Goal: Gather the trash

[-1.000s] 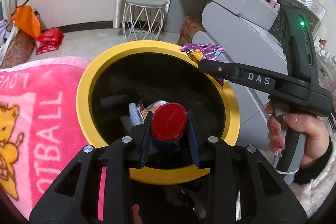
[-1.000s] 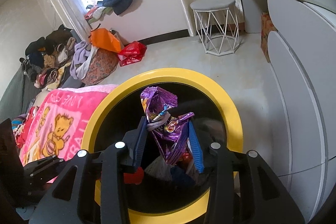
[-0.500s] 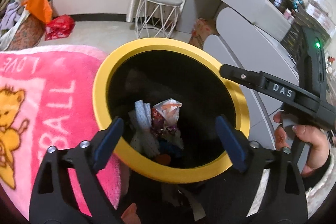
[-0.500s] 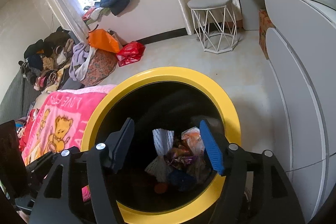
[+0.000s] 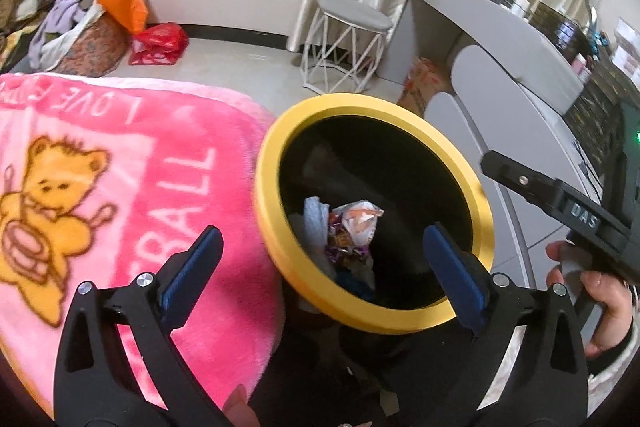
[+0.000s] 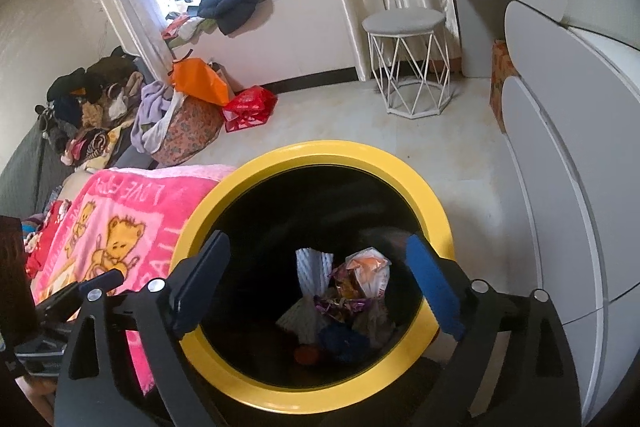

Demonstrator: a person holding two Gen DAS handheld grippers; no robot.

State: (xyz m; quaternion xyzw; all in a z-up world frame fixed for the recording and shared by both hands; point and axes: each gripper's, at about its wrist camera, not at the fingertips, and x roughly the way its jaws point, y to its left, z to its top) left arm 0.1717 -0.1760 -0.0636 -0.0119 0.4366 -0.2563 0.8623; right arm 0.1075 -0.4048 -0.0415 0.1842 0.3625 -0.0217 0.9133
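Trash (image 6: 352, 291), crumpled wrappers, fills yellow-rimmed bin (image 6: 256, 167).

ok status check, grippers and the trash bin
Left gripper open, empty. Right gripper open, empty. Wrappers lie in yellow-rimmed bin. Nothing in the way.

From each wrist we looked down along spread fingers, close above the yellow-rimmed bin (image 5: 372, 211) (image 6: 320, 267); both views shared it, the pink blanket (image 5: 120, 195) (image 6: 120, 219) leftward, the stool (image 5: 348, 47) (image 6: 404, 59) beyond.
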